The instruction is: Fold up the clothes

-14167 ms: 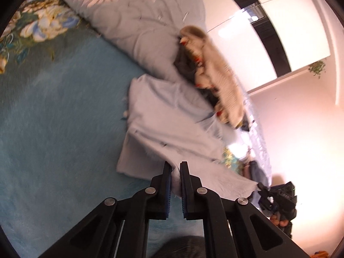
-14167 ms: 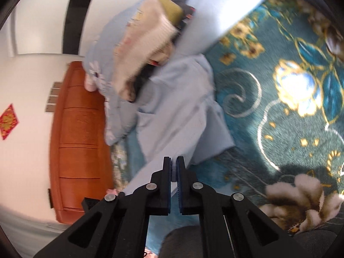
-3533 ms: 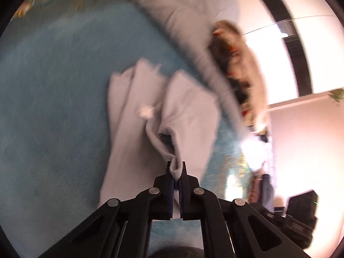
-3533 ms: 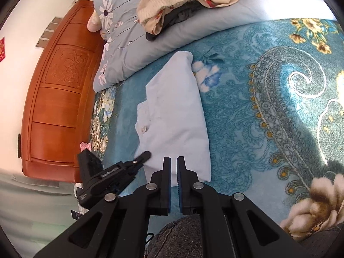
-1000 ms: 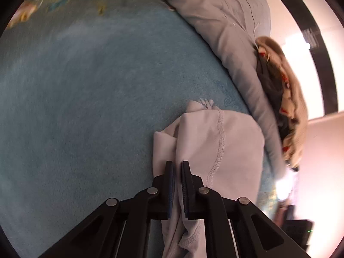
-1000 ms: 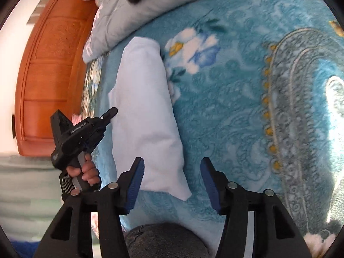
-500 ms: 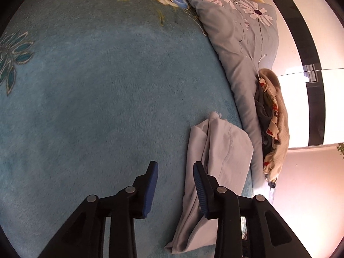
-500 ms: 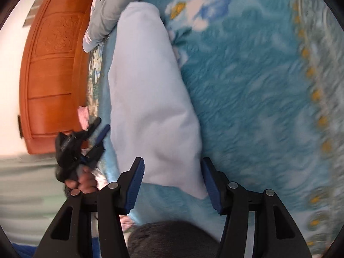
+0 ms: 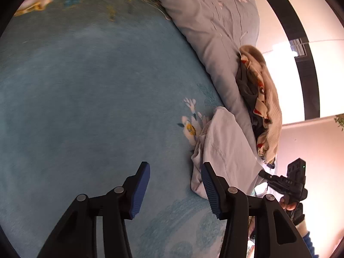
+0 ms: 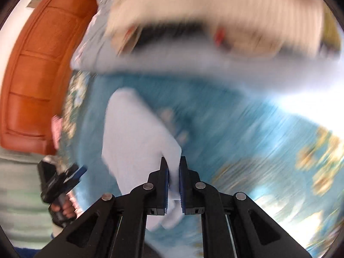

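Note:
A folded pale blue garment (image 9: 225, 148) lies on the teal floral bedspread (image 9: 86, 99), next to a grey pillow. My left gripper (image 9: 174, 185) is open and empty, just left of the garment's near end. In the right wrist view, which is motion-blurred, my right gripper (image 10: 173, 172) is shut on the near edge of the pale blue garment (image 10: 133, 133). The left gripper shows there at the lower left (image 10: 62, 180), and the right gripper shows in the left wrist view (image 9: 286, 182).
A grey daisy-print pillow (image 9: 215, 25) lies behind the garment, with a heap of cream and dark clothes (image 9: 260, 103) on it. A wooden headboard (image 10: 36, 68) stands at the bed's far side. White wall with a black stripe lies beyond.
My left gripper let go of the garment, opened wide and drew back to the left. My right gripper, open half a second ago, has closed on the garment's near edge and is moving fast.

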